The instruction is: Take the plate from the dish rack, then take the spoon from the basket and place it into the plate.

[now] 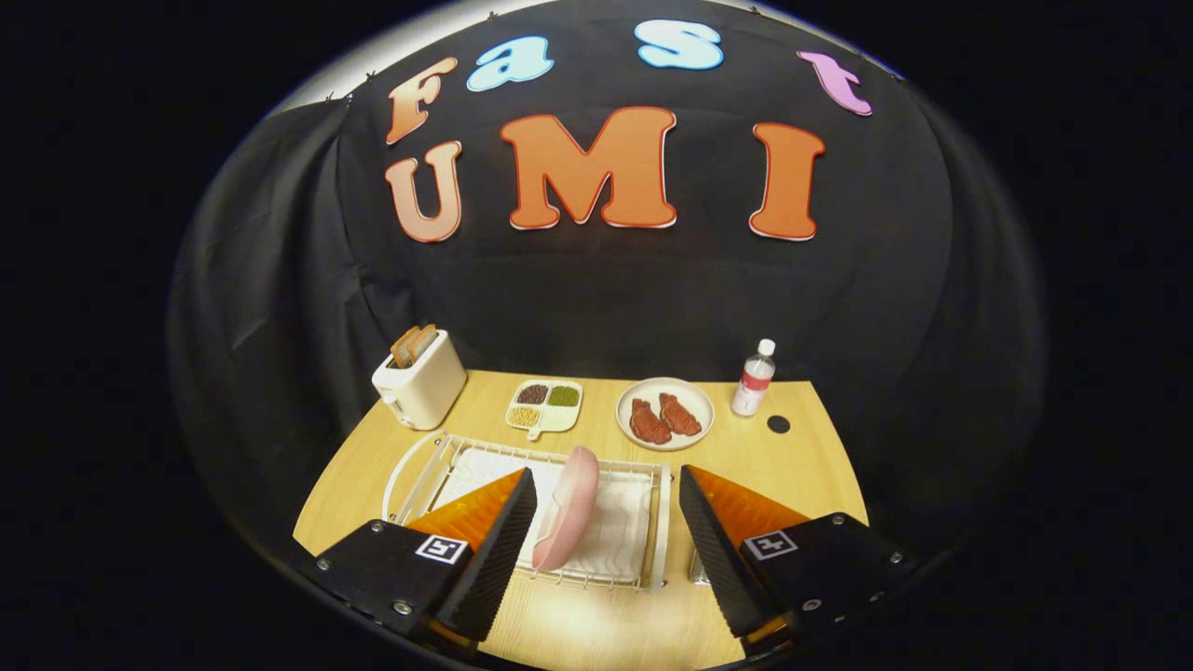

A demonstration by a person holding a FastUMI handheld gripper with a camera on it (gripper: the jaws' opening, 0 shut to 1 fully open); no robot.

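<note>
A pink plate (569, 508) stands on edge in a white wire dish rack (657, 522) at the near side of the wooden table (802, 475). My gripper (606, 475) hovers above the rack, open wide, with nothing held. The plate sits in the gap between the two fingers, closer to the left fingertip (508, 531) and apart from both. A small metallic piece (699, 568) peeks out just right of the rack, mostly hidden behind the right fingertip (708, 531); I cannot tell what it is.
Beyond the rack, along the table's far edge, stand a cream toaster (419, 382) with bread slices, a divided dish (545, 407) of beans, a white plate (665, 413) with reddish food, a small bottle (753, 377) and a black disc (778, 424).
</note>
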